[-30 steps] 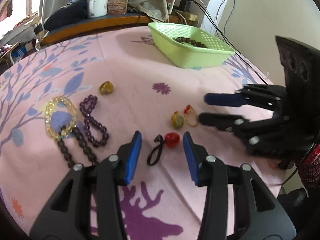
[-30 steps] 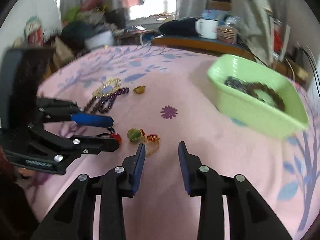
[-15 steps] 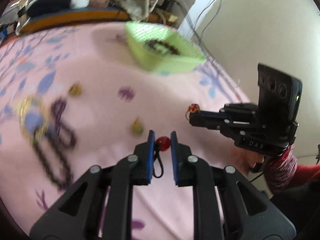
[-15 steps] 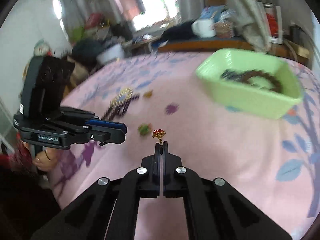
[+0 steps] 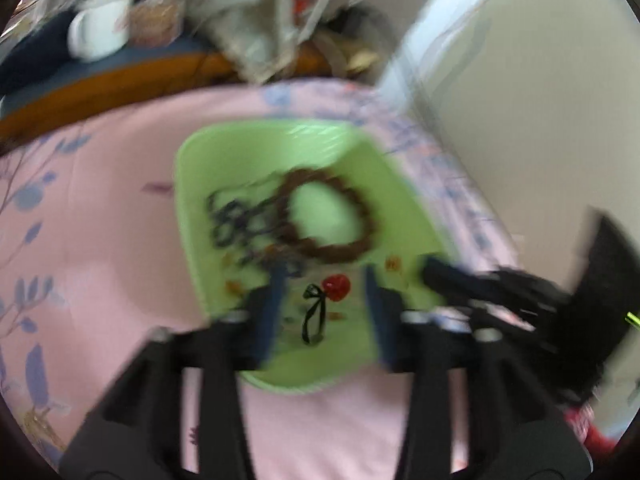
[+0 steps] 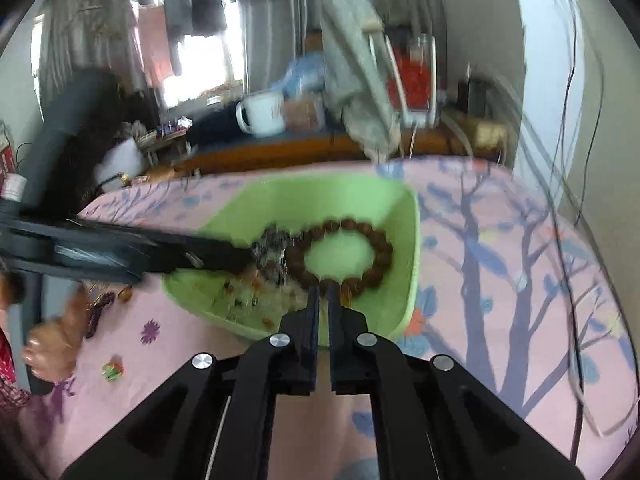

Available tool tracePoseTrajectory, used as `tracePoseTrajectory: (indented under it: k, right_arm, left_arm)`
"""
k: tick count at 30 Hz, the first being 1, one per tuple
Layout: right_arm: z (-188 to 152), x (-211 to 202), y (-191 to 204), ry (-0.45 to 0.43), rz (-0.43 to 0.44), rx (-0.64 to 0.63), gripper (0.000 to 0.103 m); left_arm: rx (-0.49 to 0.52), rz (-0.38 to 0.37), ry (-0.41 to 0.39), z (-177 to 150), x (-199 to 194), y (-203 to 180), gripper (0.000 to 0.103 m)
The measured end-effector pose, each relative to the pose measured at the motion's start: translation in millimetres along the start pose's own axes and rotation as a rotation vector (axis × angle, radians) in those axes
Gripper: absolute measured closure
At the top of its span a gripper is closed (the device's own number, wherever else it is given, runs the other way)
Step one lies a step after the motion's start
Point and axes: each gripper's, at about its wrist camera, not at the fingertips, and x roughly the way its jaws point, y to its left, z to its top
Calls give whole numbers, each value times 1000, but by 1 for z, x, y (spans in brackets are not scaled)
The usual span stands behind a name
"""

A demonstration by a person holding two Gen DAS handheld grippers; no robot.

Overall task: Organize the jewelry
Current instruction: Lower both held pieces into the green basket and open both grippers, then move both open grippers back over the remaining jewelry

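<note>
The red bead on its black cord (image 5: 334, 292) lies in the near end of the green tray (image 5: 188, 216), between the blue pads of your left gripper (image 5: 324, 300) but touched by neither. Those jaws have just been opening and now stand apart with the bead loose between them, so it looks let go, dropped where the tray's walls will keep it from rolling off the cloth. Beyond it, in the middle of the tray, lie a brown bead bracelet (image 5: 332, 216) and a tangle of darker beads (image 5: 236, 224), with a few small orange bits near the front. The picture is blurred, so finer detail is lost.

Your right gripper (image 6: 325, 300) reaches over the tray's near rim with its jaws pressed together. A small gold and red ring was pinched there moments ago; now only a hint of orange shows just beyond the tips, next to the bracelet, and I cannot tell whether it is held or already down. If you have it, you are well placed to drop it: the tips hang above the tray floor.

Outside the tray, on the pink flowered cloth (image 6: 500, 280), a small green and red charm (image 6: 113, 371) and some purple beads (image 6: 98, 312) wait near your left hand (image 6: 56, 344). Those look like the next pieces to gather.
</note>
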Motion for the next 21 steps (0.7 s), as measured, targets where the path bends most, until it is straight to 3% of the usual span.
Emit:
tracePoseTrajectory:
  k: [3, 6, 9, 13, 16, 19, 21]
  right_arm:
    - [-6, -9, 4, -13, 44, 3, 103]
    - [-9, -23, 7, -43, 63, 9, 99]
    - [-11, -40, 16, -99, 58, 35, 96]
    - [-25, -54, 37, -132, 211, 57, 96]
    - [-40, -35, 52, -19, 331, 99, 96]
    - [-55, -6, 76, 149, 361, 92, 96]
    - [-55, -1, 91, 185, 366, 45, 96]
  left_arm:
    - [42, 28, -57, -6, -6, -7, 41]
    - [68, 87, -119, -13, -22, -11, 39]
    - [53, 88, -187, -20, -49, -8, 39]
    - [-1, 102, -272, -41, -97, 14, 39]
    - [-50, 175, -307, -68, -124, 41, 39]
    - [-97, 253, -297, -91, -137, 68, 39]
    - [-129, 292, -271, -104, -139, 84, 39]
